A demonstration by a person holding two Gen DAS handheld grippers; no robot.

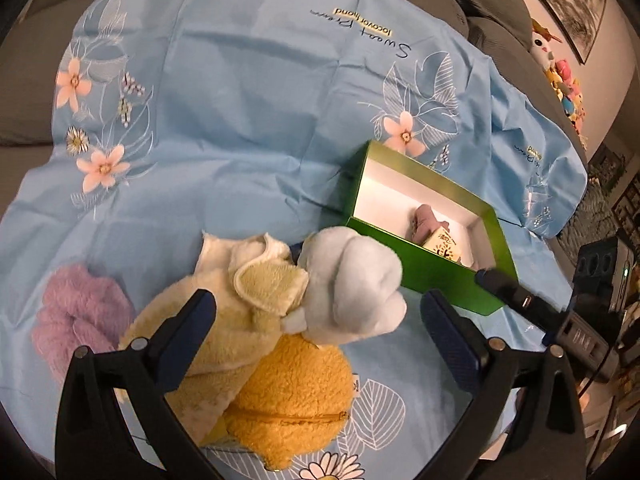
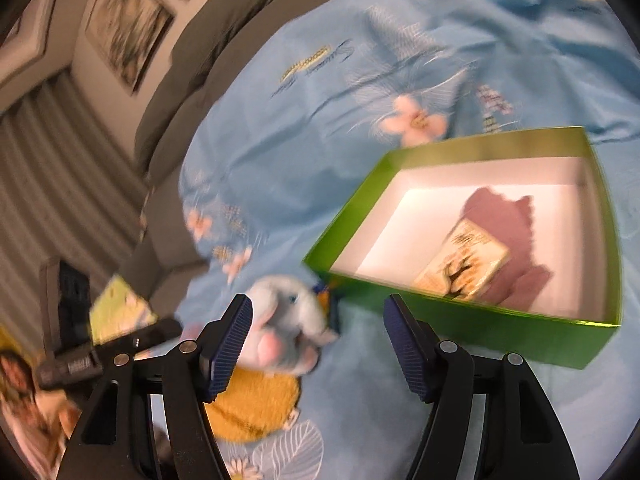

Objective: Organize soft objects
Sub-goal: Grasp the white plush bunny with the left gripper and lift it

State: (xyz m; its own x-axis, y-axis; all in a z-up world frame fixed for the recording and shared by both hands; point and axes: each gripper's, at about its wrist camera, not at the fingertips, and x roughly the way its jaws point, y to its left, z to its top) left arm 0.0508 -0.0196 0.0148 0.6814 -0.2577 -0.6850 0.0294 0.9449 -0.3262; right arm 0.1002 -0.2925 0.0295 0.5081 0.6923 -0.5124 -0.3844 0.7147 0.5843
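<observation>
Both the left gripper (image 1: 316,312) and right gripper (image 2: 318,344) were held wide apart, empty, above plush toys (image 1: 248,320) beside the green box (image 1: 436,272).

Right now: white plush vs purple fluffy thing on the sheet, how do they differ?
Colour: the white plush is white; the purple fluffy piece is lilac.
Place: the white plush lies atop the cream and orange toys, close to the green box; the purple piece lies alone on the blue sheet, far from the box.
Reach: the white plush sits between the open fingers of the left gripper; the purple piece is outside them.
Shared: both soft, both still outside the box.
</observation>
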